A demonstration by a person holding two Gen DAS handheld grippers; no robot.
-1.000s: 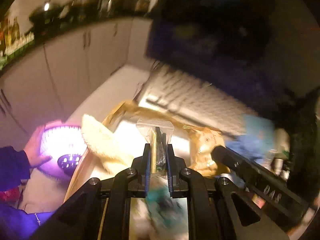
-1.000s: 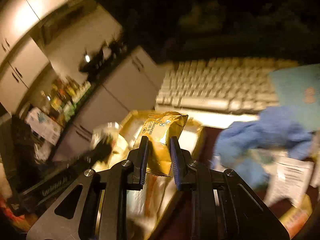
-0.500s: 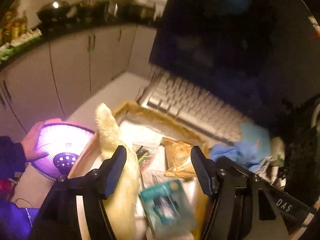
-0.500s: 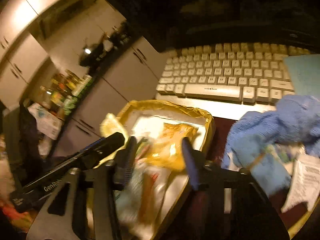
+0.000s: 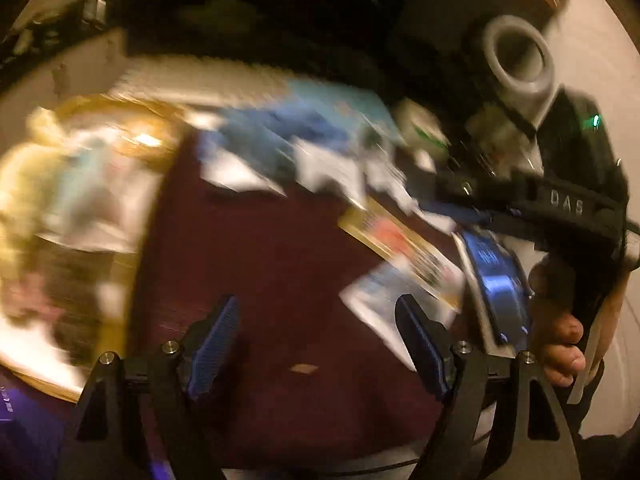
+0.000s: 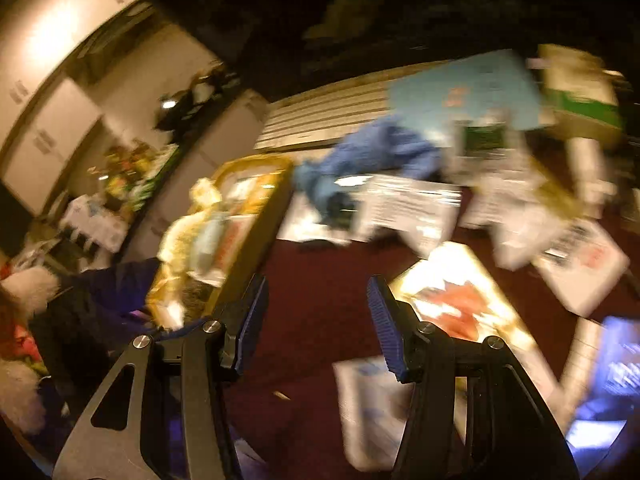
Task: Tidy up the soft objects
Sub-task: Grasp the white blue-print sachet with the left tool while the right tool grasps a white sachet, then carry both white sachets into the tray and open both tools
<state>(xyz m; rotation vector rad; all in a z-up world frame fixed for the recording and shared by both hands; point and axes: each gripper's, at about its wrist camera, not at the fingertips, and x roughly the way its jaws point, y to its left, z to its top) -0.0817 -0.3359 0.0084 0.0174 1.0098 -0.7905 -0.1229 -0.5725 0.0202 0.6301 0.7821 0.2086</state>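
Observation:
Motion blurs both views. My left gripper point(image 5: 318, 340) hangs over the dark maroon tabletop point(image 5: 280, 280); its jaws are opening and nothing is between them. My right gripper point(image 6: 318, 324) is open and empty above the same surface. The gold-rimmed tray point(image 5: 120, 264) lies to the left, holding a cream plush point(image 5: 24, 176) and several packets. In the right wrist view the tray point(image 6: 276, 200) and plush point(image 6: 180, 236) sit left of the fingers. A blue cloth point(image 5: 272, 132) point(image 6: 380, 148) lies crumpled farther back. A gold packet with red print point(image 5: 400, 240) point(image 6: 460, 300) lies just right of both grippers.
A pale keyboard point(image 5: 192, 76) point(image 6: 328, 120) runs along the back. White packets and papers point(image 6: 408, 208) litter the table's right half. A phone with a blue screen point(image 5: 496, 276) lies at the right, beside a hand point(image 5: 560, 344) on the other tool. A grey tape roll point(image 5: 516, 56) stands behind.
Both grippers let go of what they held over the tray: the left a clear packet, the right a gold snack bag. Both opened and swung right over the maroon table.

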